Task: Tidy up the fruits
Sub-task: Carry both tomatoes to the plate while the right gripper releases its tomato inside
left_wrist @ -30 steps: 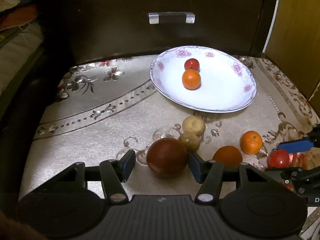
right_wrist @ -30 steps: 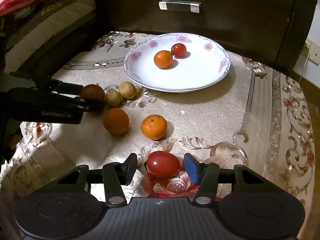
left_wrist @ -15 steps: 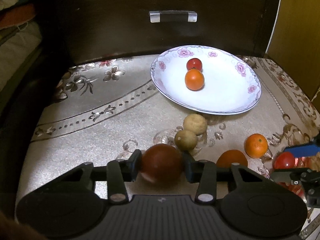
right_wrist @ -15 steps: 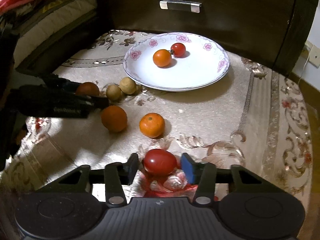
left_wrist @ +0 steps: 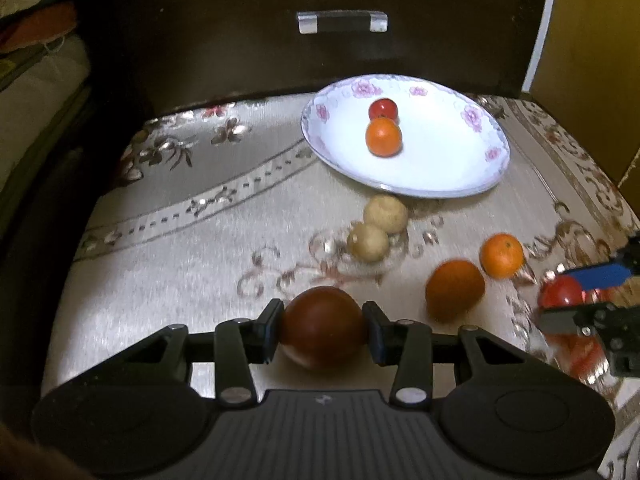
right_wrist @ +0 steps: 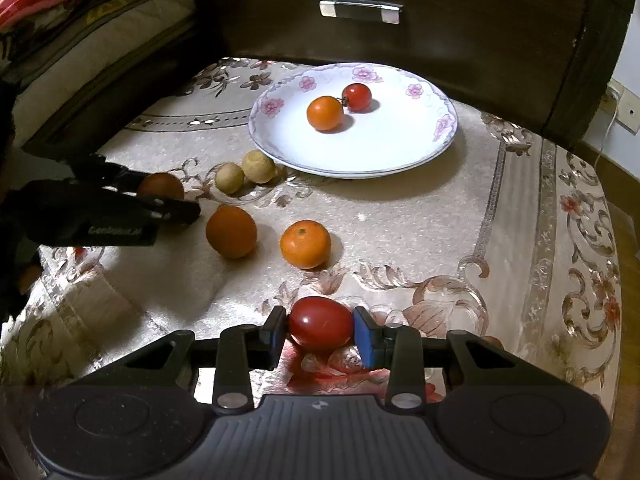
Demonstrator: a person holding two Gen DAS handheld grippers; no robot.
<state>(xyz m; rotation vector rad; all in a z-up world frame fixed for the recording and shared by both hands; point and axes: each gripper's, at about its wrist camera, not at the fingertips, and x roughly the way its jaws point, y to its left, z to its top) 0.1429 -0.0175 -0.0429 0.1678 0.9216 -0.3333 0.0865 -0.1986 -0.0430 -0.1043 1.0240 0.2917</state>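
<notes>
My left gripper (left_wrist: 323, 326) is shut on a dark red round fruit (left_wrist: 322, 327) just above the cloth; it also shows in the right wrist view (right_wrist: 160, 186). My right gripper (right_wrist: 321, 334) is shut on a red tomato (right_wrist: 321, 328), seen in the left wrist view (left_wrist: 560, 293) too. A white floral plate (right_wrist: 400, 148) at the back holds a small orange (right_wrist: 325, 113) and a cherry tomato (right_wrist: 357, 97). On the cloth lie two oranges (right_wrist: 231, 232) (right_wrist: 305, 244) and two tan round fruits (right_wrist: 229, 178) (right_wrist: 259, 166).
The fruits lie on a beige floral cloth (right_wrist: 440, 216) over a low table. A dark wooden drawer front with a metal handle (right_wrist: 360, 10) stands right behind the plate. Bedding (right_wrist: 80, 28) is at the left.
Both grippers have closed on their fruits: the left on the dark red fruit, the right on the red tomato. The left gripper has pulled back and lifted slightly.
</notes>
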